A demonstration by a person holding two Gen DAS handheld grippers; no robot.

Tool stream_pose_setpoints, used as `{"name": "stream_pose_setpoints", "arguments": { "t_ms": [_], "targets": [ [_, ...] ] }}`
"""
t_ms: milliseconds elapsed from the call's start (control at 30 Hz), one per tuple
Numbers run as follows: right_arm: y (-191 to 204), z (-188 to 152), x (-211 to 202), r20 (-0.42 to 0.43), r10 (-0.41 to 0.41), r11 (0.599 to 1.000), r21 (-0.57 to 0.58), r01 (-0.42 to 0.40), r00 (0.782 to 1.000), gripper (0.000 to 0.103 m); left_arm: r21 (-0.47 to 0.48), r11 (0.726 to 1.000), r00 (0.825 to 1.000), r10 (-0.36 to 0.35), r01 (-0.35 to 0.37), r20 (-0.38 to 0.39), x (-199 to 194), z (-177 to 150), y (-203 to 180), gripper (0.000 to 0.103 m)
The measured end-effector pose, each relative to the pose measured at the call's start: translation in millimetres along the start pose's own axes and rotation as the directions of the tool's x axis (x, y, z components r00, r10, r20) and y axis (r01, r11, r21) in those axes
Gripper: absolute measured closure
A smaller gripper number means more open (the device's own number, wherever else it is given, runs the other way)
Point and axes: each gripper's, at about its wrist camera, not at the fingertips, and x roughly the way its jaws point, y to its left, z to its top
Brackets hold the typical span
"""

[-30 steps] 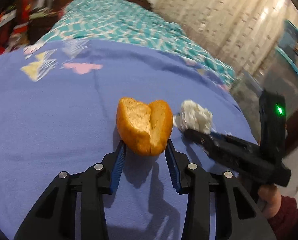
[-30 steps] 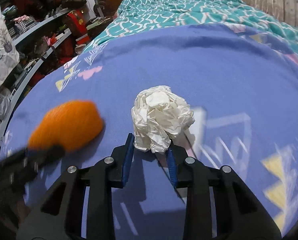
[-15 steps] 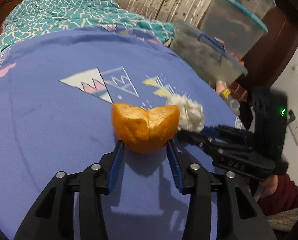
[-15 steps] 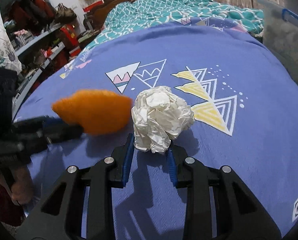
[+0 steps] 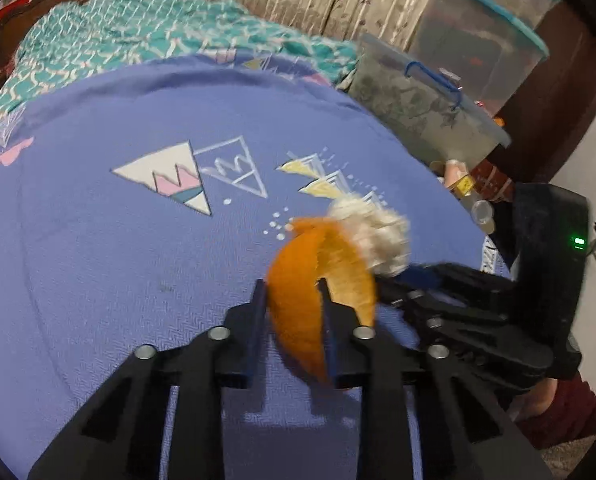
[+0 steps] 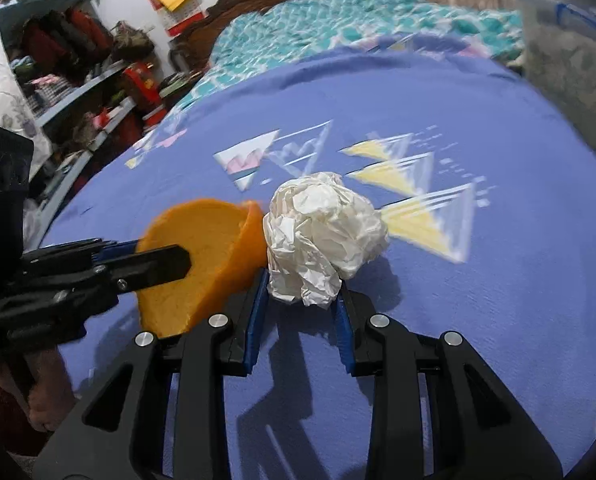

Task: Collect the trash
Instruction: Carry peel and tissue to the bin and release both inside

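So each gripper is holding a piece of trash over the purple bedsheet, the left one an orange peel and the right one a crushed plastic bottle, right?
Nearly. The right gripper holds no bottle: it is shut on a crumpled white paper ball, as the right wrist view shows. The rest stands: the left gripper clamps the orange peel, both above the purple bedsheet.

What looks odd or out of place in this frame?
Nothing spilled. The orange peel sits skewed in the left gripper, one flap outside its fingers, crowding the crumpled paper ball clamped in the right gripper.
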Motion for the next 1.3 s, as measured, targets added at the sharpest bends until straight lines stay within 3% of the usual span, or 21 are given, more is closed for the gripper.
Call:
{"name": "stream_pose_setpoints", "arguments": {
  "t_ms": [133,500,600,800,967,1100,1300],
  "targets": [
    [-23.6,-1.7,-16.2,0.038,-0.002,0.999,0.054,0.0,0.999,0.07,-0.052,0.997,0.998,-0.053,0.052,-0.016,5.6,6.4,-1.0,0.096],
    [-102.6,-14.0,-77.3,0.159,-0.067,0.975,0.22,0.03,0.985,0.07,0.047,0.991,0.991,-0.126,0.128,-0.046,32.5,48.6,-77.3,0.096],
    [-128.8,-17.2,-104.7,0.207,-0.125,0.965,0.251,0.071,0.97,0.07,0.075,0.984,0.985,-0.157,0.162,-0.067,45.7,69.9,-106.6,0.096],
    [-205.2,-27.6,-162.7,0.282,-0.283,0.91,0.38,0.164,0.917,0.07,0.177,0.968,0.983,-0.167,0.178,-0.078,78.4,117.6,-187.1,0.096],
    [-273.0,-36.2,-187.9,0.245,-0.417,0.844,0.462,0.273,0.875,0.07,0.254,0.951,0.983,-0.164,0.179,-0.078,120.1,161.9,-262.0,0.096],
    [-314.8,-36.7,-189.0,0.191,-0.478,0.812,0.469,0.348,0.857,0.07,0.318,0.934,0.986,-0.136,0.16,-0.098,169.2,191.0,-322.5,0.095],
    [-350.3,-25.2,-170.6,0.108,-0.522,0.804,0.393,0.446,0.846,0.068,0.386,0.916,0.986,-0.048,0.107,-0.161,249.3,197.4,-375.2,0.094]
  ]
}}
